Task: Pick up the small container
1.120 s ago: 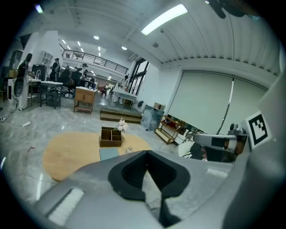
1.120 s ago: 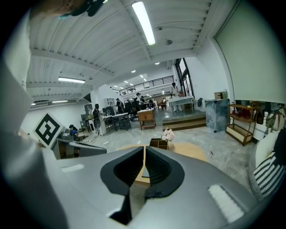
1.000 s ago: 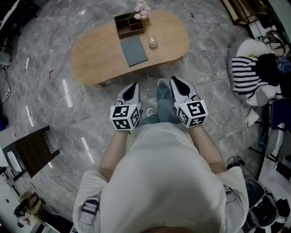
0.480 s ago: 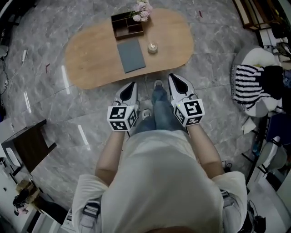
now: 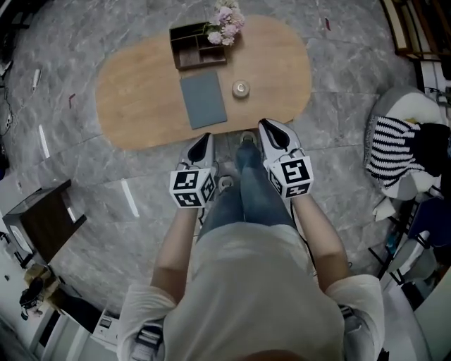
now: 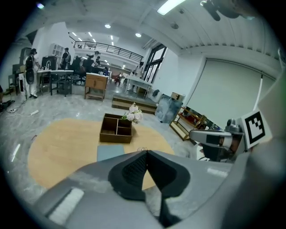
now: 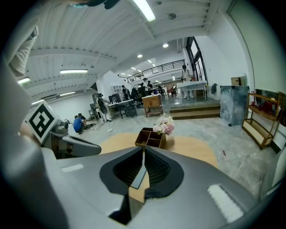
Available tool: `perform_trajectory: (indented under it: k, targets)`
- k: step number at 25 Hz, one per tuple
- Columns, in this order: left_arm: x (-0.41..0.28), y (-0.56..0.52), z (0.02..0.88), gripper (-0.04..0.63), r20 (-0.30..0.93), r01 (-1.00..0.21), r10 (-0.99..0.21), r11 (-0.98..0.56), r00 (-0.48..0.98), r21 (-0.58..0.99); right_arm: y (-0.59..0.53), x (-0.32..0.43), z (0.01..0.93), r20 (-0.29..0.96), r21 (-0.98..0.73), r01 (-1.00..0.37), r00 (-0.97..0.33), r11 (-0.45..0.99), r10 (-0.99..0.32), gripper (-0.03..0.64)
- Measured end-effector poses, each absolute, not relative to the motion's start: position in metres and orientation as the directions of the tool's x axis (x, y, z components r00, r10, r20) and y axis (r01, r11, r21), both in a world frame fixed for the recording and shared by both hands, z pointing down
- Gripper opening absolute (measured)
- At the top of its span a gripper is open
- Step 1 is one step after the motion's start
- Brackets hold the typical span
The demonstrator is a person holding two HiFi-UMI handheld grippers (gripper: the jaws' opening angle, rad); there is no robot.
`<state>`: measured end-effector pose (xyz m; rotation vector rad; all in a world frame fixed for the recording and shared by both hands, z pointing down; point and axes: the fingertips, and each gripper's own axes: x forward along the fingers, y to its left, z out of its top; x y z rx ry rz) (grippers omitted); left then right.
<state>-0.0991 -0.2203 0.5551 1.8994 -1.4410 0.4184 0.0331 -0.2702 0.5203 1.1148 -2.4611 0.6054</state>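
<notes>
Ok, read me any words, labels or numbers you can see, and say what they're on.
No readable words, numbers or brands.
Cubes on the left gripper and right gripper: square marker patterns, not text.
The oval wooden table and grey rectangular mat: no print visible.

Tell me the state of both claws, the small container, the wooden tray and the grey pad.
Left claw: shut, empty.
Right claw: shut, empty.
Small container: standing on the table, untouched.
Wooden tray: open-topped, flowers at its corner.
Grey pad: lying flat.
</notes>
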Motion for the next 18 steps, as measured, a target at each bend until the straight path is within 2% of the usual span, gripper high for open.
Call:
perform_trajectory:
  k: [8,13,18]
  targets:
    - [-0.080,-0.271,0.626,0.006,0.663,-0.939,-0.673,-0.155,0.329,0.308,-0.302,0.034,0.570,0.526,-0.246,-0.745,-0.640,0.620,-0.561,0.014]
    - [-0.057,-0.297,0.674,0.156,0.665,-0.920,-0.637,-0.253,0.390,0.298,-0.315,0.039,0.595,0.531,-0.250,-0.741,-0.643,0.624,-0.551,0.014]
    - [-0.038,-0.313,0.721,0.259,0.692,-0.904,-0.587,-0.337,0.421,0.264,-0.328,0.046,0.619,0.533,-0.257,-0.746,-0.640,0.615,-0.553,0.014]
